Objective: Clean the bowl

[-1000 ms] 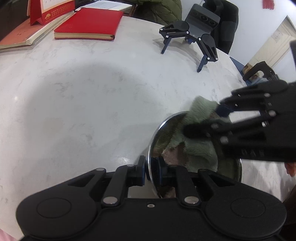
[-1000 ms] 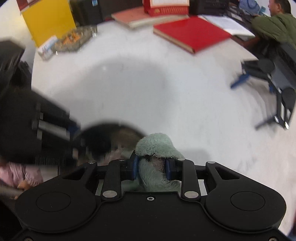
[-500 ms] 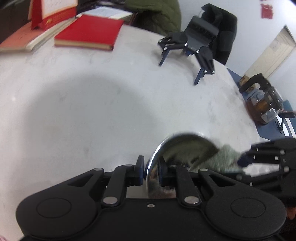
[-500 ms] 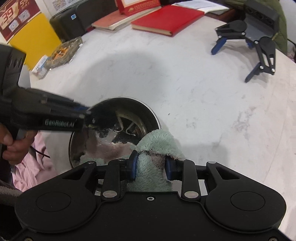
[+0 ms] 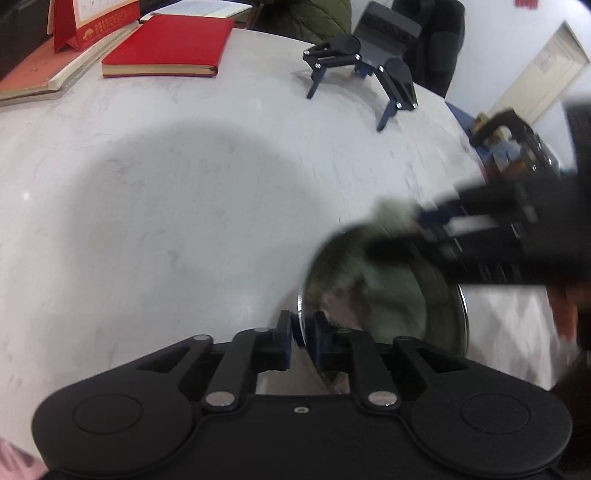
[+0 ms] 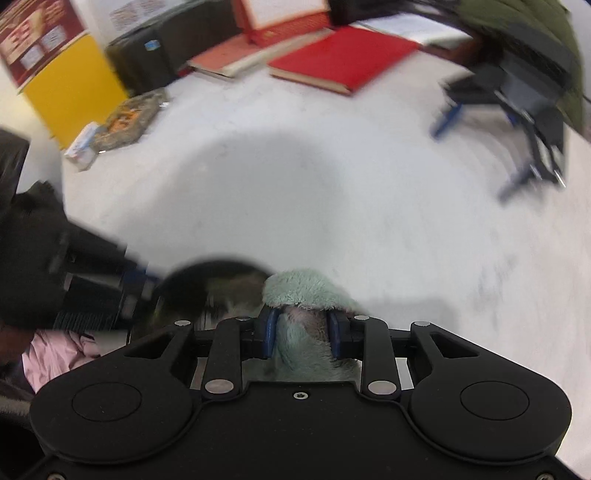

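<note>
A steel bowl (image 5: 325,273) stands tilted on the white marble table (image 5: 147,203). My left gripper (image 5: 301,334) is shut on its near rim, one pad inside and one outside. A pale green fluffy cloth (image 5: 391,291) lies against the inside of the bowl. My right gripper (image 5: 410,236), blurred, reaches in from the right. In the right wrist view the right gripper (image 6: 301,328) pinches a bunch of the cloth (image 6: 299,291), its jaws closing on it. The bowl (image 6: 207,277) sits dark at lower left, with the left gripper (image 6: 144,284) on its rim.
A spare black gripper (image 5: 362,70) stands at the far side of the table. A red book (image 5: 166,48) and a desk calendar (image 5: 85,22) lie at the back left. A snack bag (image 6: 125,118) and a yellow box (image 6: 70,85) sit near the left edge.
The right gripper swept the cloth out toward the bowl's right rim and back across its inside. Its view swung left again. The left gripper kept hold of the rim.
</note>
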`<state>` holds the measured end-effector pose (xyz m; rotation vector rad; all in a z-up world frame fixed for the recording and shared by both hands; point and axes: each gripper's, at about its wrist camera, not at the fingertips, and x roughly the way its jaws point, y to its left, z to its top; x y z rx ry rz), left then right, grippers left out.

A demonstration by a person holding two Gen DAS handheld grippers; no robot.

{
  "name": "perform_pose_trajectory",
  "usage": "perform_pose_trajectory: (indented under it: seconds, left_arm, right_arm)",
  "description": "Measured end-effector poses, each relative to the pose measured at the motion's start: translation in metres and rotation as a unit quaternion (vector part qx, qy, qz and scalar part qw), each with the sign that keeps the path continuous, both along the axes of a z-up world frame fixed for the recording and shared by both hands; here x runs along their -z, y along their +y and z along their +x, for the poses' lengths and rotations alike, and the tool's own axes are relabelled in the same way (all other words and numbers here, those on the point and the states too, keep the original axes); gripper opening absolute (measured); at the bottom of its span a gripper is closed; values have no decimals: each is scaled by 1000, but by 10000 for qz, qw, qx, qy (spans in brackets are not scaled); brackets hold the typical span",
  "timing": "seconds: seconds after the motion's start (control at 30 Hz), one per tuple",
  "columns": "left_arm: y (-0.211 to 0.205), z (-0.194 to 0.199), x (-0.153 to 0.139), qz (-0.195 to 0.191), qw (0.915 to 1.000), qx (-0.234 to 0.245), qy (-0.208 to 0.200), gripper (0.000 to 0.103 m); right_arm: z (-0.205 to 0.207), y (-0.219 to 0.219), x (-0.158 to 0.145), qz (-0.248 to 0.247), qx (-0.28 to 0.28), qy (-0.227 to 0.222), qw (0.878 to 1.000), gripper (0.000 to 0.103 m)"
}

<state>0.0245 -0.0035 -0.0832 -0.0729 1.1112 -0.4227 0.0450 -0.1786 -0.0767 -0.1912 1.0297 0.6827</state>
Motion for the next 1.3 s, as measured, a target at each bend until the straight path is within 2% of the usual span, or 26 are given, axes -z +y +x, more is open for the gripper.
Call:
perform_pose_trajectory:
  seconds: [0.23,0.33,0.43,0.53,0.63,0.73,0.87,0.93,1.0,1.07,1.17,1.3]
  left_arm:
    - [2,27,12,-292,9994,-167,53,12]
    - [3,30,10,-255,9994,-223,-95,11]
    - [17,35,4,-295,9981,-510,-201,10]
    - [29,41,1,-180,9967,-753,-248,10]
    - [33,42,7,-50,9962,-859,-168,11]
    - [33,37,8,-49,9956,-898,-272,11]
    - [37,34,9,-173,9941,-1037,-260,11]
    - [37,33,9,-166,9945,-998,-259,10]
    - [37,33,9,-119,9953,-929,-259,10]
    - [37,33,9,-70,9961,-851,-227,10]
    - [37,32,9,-36,9969,-763,-202,10]
    - [37,32,10,-59,9963,-833,-210,10]
  right_arm:
    - [3,21,-2,-234,-490,-89,9985,27]
    - [7,30,-4,-446,-654,-294,9964,27]
    - [16,38,-7,-412,-776,-453,9951,27]
    - [27,50,-9,-290,-856,-580,9942,27]
    - [33,58,-4,-240,-844,-567,9945,27]
    - [33,51,1,-167,-673,-447,9966,27]
    - [17,24,7,-216,-286,-124,9993,27]
    - [6,19,7,-228,-268,-28,9994,27]
    - [2,23,6,-324,-305,-66,9990,27]
    - [8,37,3,-444,-403,-305,9977,27]
    - [24,51,-3,-248,-423,-464,9977,27]
    - [25,44,-1,-171,-330,-322,9988,27]
